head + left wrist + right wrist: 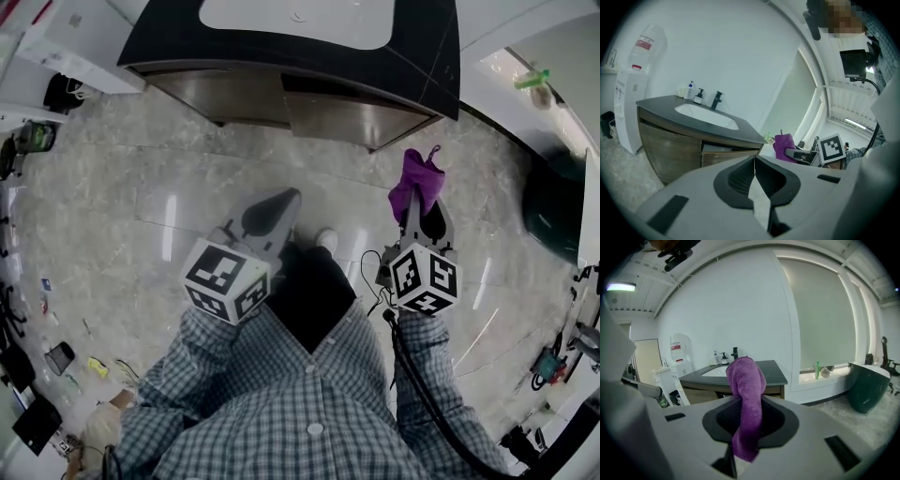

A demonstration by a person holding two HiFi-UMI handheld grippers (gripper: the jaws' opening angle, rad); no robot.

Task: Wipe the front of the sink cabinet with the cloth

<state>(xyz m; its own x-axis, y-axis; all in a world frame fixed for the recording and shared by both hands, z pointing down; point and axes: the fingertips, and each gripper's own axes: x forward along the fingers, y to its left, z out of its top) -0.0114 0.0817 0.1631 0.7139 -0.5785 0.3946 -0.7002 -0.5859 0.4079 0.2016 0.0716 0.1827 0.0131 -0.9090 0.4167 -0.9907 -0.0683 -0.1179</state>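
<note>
The sink cabinet [347, 117] runs off the head view's top edge, the purple cloth [417, 180] covers the right claw's [418, 208] tips, and the bottles [690, 90] by the tap [716, 100] are too small to read.

Head cam is looking steeply down from over the person's chest, hanging back from the sink cabinet [347, 120], which is sitting at the top edge. Left gripper [286, 199] cam is aiming along its jaws from down low, off the cabinet's right front corner. Right gripper [418, 208] cam is facing the cabinet from farther back, with the purple cloth [747, 399] covering part of it. All three are sharing the cabinet and the cloth.
</note>
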